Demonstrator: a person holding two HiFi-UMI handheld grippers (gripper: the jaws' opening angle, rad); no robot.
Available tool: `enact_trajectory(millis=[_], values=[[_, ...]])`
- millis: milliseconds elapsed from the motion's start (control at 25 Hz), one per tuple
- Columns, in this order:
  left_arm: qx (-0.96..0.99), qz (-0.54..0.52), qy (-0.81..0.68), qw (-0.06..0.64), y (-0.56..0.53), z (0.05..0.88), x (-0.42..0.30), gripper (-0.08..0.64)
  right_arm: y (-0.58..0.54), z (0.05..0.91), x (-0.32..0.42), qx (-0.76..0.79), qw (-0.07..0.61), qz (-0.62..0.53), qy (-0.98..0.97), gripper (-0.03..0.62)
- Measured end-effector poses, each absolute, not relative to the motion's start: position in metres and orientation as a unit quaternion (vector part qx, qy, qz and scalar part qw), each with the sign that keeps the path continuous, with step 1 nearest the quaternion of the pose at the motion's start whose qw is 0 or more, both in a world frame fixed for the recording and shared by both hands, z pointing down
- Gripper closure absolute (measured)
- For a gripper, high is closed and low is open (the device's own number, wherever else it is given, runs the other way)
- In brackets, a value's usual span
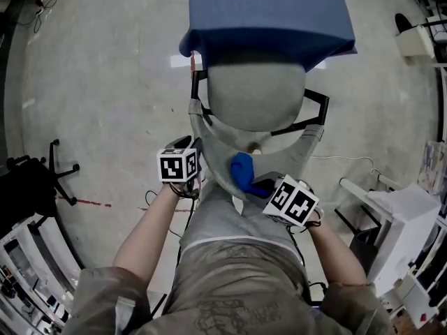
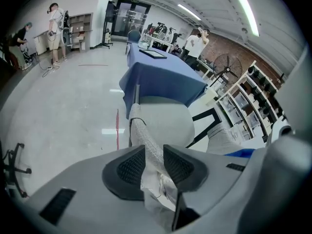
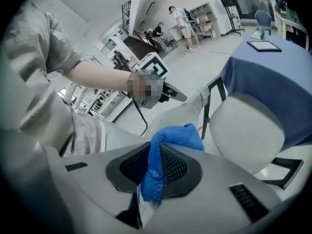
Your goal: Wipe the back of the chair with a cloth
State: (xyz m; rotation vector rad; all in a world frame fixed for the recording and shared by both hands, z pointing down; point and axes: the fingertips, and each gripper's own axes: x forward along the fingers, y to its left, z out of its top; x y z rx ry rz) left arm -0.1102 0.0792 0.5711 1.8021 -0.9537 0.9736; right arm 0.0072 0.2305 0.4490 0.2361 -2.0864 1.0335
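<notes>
Head view: the chair back (image 1: 209, 142) stands nearest the person, its grey seat (image 1: 255, 93) just beyond it and a blue-covered worktop (image 1: 269, 12) past the seat. The left tongs (image 1: 193, 152) sit at the left edge of the chair back. The right tongs (image 1: 264, 185) are over its middle, with the blue cloth (image 1: 242, 172) bunched at their tip and lying against the grey fabric.

Left gripper view: the two dark pads are closed on the rim of the chair back. The woven grey edge fills the gap between them and runs on towards the seat.

Right gripper view: the pads are clamped on the cloth – a fold sticks out above them and a tail hangs below. The chair back shows just past the cloth, the seat to its right.
</notes>
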Motion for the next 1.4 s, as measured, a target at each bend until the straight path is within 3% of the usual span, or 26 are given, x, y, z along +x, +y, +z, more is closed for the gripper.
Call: enact_trajectory(millis=[320,520,840,1400], values=[[0.769,0.342,-0.395,0.368,0.046,0.489,-0.108,0.494,0.154,0.380,-0.003,0.206,0.267,0.381,-0.861,0.523],[0.809,0.281,-0.425,0.292,0.000,0.408,-0.102,0.520,0.112,0.321,0.018,0.266,0.214,0.339,-0.877,0.523],[0.876,0.220,-0.403,0.146,-0.046,0.278,-0.073,0.522,0.069,0.217,0.059,0.352,0.137,0.231,-0.896,0.523],[0.913,0.104,-0.395,-0.021,-0.029,0.103,-0.042,0.525,0.061,0.053,0.119,0.469,0.011,0.052,-0.882,0.523]])
